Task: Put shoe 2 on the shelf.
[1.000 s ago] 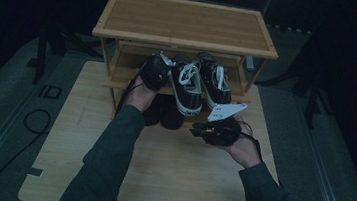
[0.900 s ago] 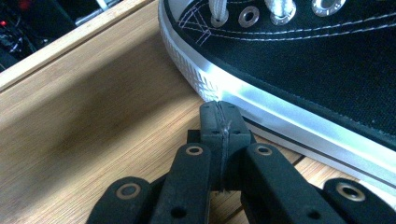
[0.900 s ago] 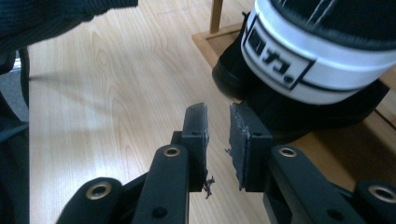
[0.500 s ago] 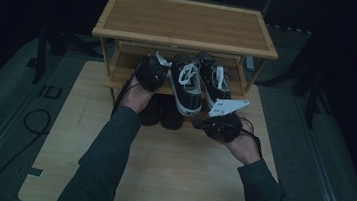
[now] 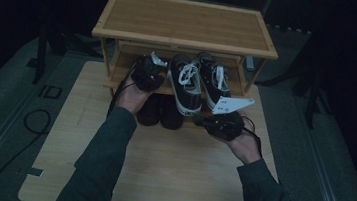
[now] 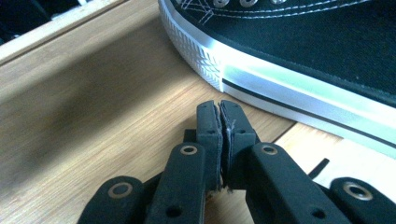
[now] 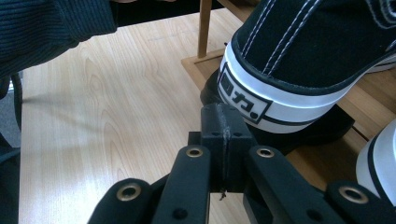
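Standing on pale table [image 5: 178, 176]: bamboo rack [image 5: 184, 23]; dark room.

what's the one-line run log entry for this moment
left gripper: shut, empty | right gripper: shut, empty | sneakers: middle shelf

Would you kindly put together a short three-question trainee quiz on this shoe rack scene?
1. True or false: the left gripper is shut with nothing between its jaws.
2. The black sneakers rest on: A) the rack's top board, B) its middle shelf, C) the table?
3. Which part of a sneaker does the right gripper face?

Key: 1 true; 2 B; 3 the heel, apart from it.
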The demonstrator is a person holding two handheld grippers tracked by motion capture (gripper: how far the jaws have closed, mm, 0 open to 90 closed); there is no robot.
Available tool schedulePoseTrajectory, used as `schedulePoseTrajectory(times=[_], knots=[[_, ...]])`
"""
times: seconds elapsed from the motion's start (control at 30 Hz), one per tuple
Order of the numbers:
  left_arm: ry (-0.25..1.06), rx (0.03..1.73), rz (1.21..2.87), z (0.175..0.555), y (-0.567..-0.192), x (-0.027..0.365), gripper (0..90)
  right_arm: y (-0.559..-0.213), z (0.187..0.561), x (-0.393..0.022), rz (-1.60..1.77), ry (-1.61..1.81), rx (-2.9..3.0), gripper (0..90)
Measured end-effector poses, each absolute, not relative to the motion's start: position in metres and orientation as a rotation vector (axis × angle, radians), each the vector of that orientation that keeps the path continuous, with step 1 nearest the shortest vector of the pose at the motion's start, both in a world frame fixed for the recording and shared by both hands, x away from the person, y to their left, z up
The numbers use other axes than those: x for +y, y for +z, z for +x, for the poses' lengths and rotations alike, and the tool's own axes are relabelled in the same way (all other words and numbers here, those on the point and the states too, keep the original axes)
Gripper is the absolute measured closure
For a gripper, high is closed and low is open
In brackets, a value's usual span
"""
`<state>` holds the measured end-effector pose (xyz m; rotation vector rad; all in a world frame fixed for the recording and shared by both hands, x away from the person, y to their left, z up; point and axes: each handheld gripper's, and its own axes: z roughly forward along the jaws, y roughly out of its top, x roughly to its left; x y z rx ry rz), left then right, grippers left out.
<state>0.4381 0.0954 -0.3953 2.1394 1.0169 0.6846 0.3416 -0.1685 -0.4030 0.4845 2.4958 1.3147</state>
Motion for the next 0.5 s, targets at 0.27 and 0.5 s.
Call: schedulePoseTrajectory(times=[0.27,0.5], knots=[[0.655,0.999,2.138,0.4350,-0.3958,0.1000,89.9,-0.4007,0.3445,-0.1649,0.494,1.311,2.488,90.0],[0.683,0.988,2.131,0.4308,-0.3978,0.0997,90.0,-0.4006,0.3463,-0.1628,0.493,1.313,2.487,90.0]])
